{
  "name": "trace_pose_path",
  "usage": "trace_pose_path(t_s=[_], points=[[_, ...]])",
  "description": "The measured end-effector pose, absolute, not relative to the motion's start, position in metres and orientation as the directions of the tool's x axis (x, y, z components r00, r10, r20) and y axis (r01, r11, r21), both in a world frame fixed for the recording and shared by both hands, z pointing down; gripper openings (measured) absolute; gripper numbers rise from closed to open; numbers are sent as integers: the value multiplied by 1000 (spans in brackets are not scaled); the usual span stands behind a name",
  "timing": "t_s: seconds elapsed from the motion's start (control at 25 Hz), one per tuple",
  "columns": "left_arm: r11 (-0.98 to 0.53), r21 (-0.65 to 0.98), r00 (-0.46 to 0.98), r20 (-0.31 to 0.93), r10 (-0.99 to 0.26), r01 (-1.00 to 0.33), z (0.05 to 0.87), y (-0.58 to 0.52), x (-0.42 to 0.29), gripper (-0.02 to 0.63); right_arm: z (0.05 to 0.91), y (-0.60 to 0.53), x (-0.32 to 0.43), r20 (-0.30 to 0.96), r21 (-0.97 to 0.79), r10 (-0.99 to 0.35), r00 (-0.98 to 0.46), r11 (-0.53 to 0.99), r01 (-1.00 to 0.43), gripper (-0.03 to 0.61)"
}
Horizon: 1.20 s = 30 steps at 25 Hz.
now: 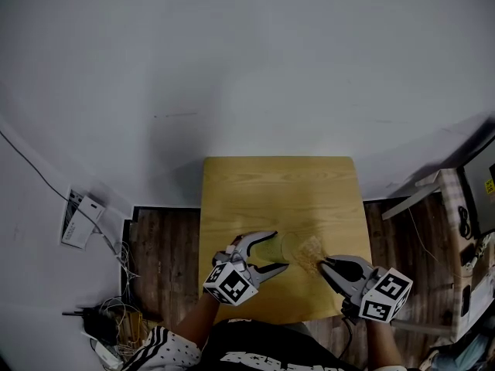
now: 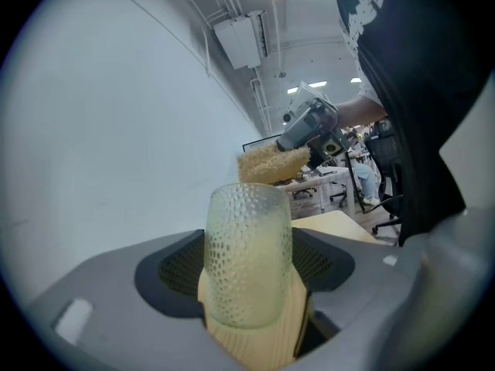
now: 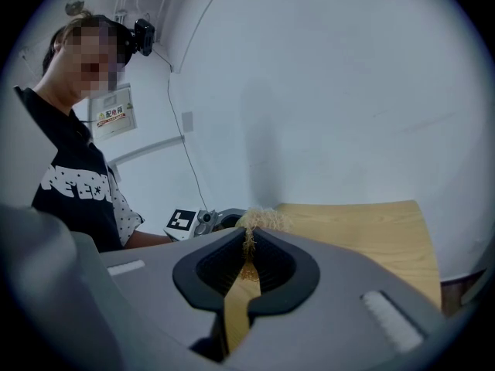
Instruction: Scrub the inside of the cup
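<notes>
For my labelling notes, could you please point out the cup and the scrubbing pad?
cup (image 2: 247,253), left gripper view, its dimpled side wall.
scrubbing pad (image 2: 269,163), left gripper view, its fibrous body.

The cup (image 1: 294,247) lies sideways over the desk's (image 1: 278,192) near half. The scrubber (image 1: 312,249) is at its mouth, just to its right.

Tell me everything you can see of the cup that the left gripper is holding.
The cup is a clear tumbler with a dimpled wall, glass or plastic by its look, and it appears yellowish. The left gripper clamps it between both jaws, lying on its side over the wooden table, its far end pointing toward the right gripper. The tan fibrous scrubber held by that gripper sits at this end; whether it is inside cannot be told.
</notes>
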State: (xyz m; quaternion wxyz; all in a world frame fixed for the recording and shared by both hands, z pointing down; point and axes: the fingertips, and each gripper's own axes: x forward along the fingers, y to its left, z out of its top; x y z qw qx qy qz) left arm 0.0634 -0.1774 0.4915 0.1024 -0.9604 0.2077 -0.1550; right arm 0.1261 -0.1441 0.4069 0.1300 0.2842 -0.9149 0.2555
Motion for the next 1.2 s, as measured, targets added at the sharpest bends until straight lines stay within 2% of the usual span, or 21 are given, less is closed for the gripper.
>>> trace_pose_path(t_s=[0.24, 0.6, 1.2], points=[[-897, -160, 864, 243, -440, -412, 518, -191, 63, 348, 421, -147, 127, 443, -351, -488, -752, 678, -646, 35], [-911, -116, 862, 296, -412, -396, 557, -198, 69, 348, 470, -157, 121, 563, -265, -481, -672, 665, -698, 35], [-924, -143, 848, 369, -381, -354, 583, -194, 70, 347, 503, -172, 91, 597, -320, -423, -681, 653, -686, 35]])
